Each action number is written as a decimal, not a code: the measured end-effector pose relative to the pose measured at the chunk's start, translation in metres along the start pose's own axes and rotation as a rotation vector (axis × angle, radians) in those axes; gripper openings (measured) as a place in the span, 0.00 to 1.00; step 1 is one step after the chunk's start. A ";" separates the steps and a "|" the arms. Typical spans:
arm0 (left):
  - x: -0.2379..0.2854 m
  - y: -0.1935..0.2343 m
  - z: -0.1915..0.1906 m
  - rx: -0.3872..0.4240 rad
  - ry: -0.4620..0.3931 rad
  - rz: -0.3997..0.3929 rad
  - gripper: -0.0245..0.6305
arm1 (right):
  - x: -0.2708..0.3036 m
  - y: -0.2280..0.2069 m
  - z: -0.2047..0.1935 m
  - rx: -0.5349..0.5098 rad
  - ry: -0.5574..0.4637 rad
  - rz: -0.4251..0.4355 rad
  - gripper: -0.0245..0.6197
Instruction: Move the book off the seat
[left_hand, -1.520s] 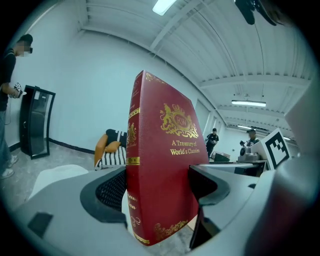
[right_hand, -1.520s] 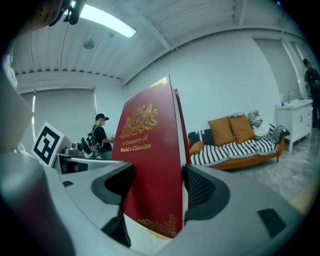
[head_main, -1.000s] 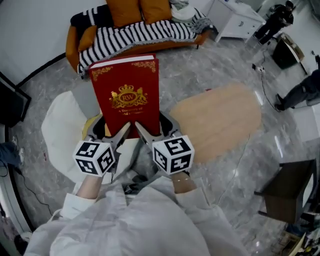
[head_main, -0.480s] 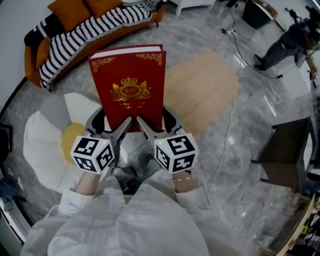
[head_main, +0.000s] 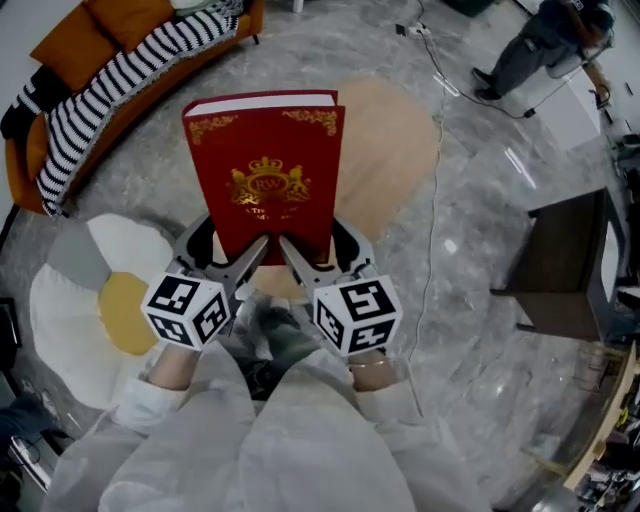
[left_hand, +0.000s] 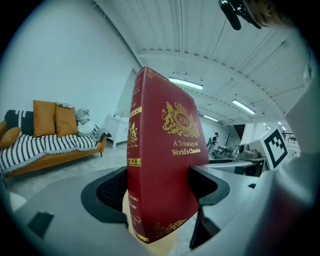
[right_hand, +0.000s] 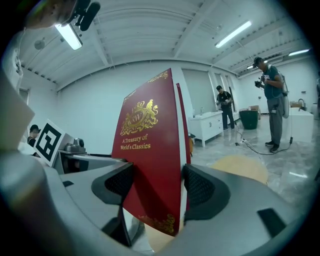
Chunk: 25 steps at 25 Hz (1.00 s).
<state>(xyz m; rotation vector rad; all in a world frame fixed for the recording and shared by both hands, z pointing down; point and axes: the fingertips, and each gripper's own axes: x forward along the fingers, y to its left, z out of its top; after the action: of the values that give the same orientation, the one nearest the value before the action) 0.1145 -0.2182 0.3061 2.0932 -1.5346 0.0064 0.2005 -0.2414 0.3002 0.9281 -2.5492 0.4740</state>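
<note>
Transfer step in hand: left gripper (head_main: 228, 252) and right gripper (head_main: 318, 250) are each pinching the lower edge of the book (head_main: 266, 170), holding it upright in mid-air, clear of the seat (head_main: 70, 300) at 8 o'clock. Next move is likely calling for a level set-down on the round table (head_main: 395, 150) at 1 o'clock.

Red gilt book (head_main: 265, 170) — upright, aloft
</note>
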 end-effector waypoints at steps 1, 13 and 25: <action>0.012 -0.010 0.000 0.016 0.011 -0.014 0.62 | -0.006 -0.014 -0.001 0.013 0.000 -0.012 0.54; 0.061 -0.039 -0.008 0.081 0.090 -0.164 0.62 | -0.025 -0.060 -0.017 0.110 -0.026 -0.165 0.54; 0.071 -0.032 -0.010 0.097 0.115 -0.239 0.62 | -0.021 -0.061 -0.026 0.176 -0.030 -0.241 0.53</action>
<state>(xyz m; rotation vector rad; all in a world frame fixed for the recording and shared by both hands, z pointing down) 0.1710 -0.2703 0.3232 2.2983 -1.2328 0.1147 0.2625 -0.2629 0.3242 1.2949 -2.4074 0.6216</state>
